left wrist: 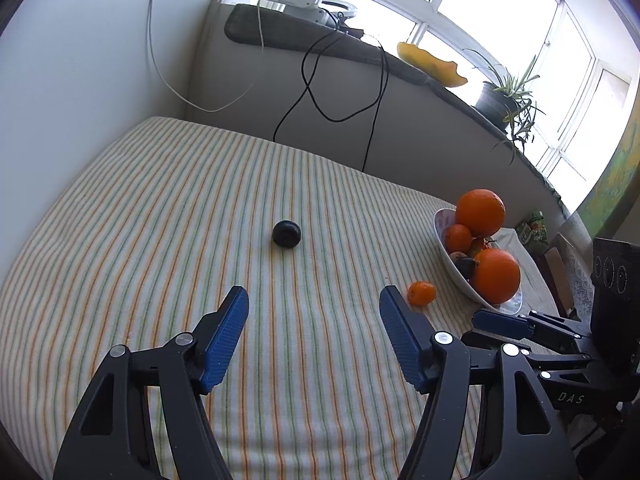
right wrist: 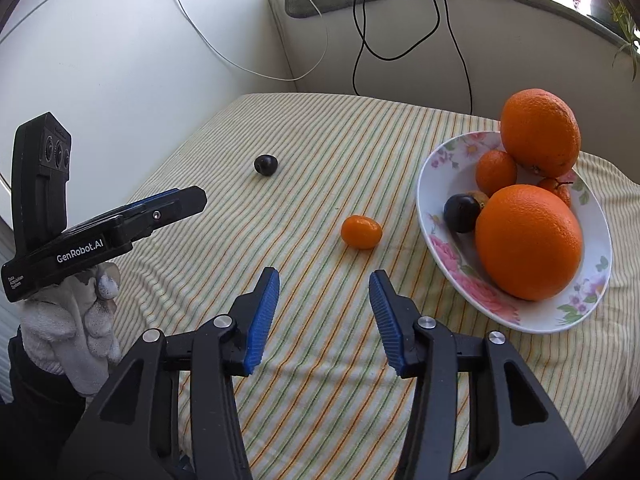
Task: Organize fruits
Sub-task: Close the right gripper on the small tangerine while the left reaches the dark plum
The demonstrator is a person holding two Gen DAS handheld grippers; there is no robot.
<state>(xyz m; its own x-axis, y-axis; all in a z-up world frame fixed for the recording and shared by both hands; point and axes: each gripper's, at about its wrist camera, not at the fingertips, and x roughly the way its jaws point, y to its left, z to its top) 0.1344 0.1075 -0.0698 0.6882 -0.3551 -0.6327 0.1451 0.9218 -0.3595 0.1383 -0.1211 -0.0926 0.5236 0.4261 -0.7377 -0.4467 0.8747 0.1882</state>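
A dark plum point(left wrist: 286, 233) point(right wrist: 265, 165) lies alone on the striped cloth, well ahead of my open left gripper point(left wrist: 314, 312). A small mandarin point(right wrist: 361, 232) point(left wrist: 421, 293) lies on the cloth just beyond my open right gripper point(right wrist: 324, 294), slightly right of its centre line. The floral bowl point(right wrist: 448, 256) point(left wrist: 442, 224) at the right holds two big oranges point(right wrist: 528, 242), smaller mandarins point(right wrist: 495, 173) and another plum point(right wrist: 462, 213). Both grippers are empty. In the right wrist view the left gripper point(right wrist: 176, 200) shows side-on at the left, held by a gloved hand point(right wrist: 72, 320).
The striped cloth point(left wrist: 160, 220) covers the table, which stands against white walls. Black and white cables point(left wrist: 340, 92) hang down behind the far edge. A window sill above carries a potted plant point(left wrist: 508, 100) and a yellow object point(left wrist: 432, 64). Packages point(left wrist: 532, 232) sit beyond the bowl.
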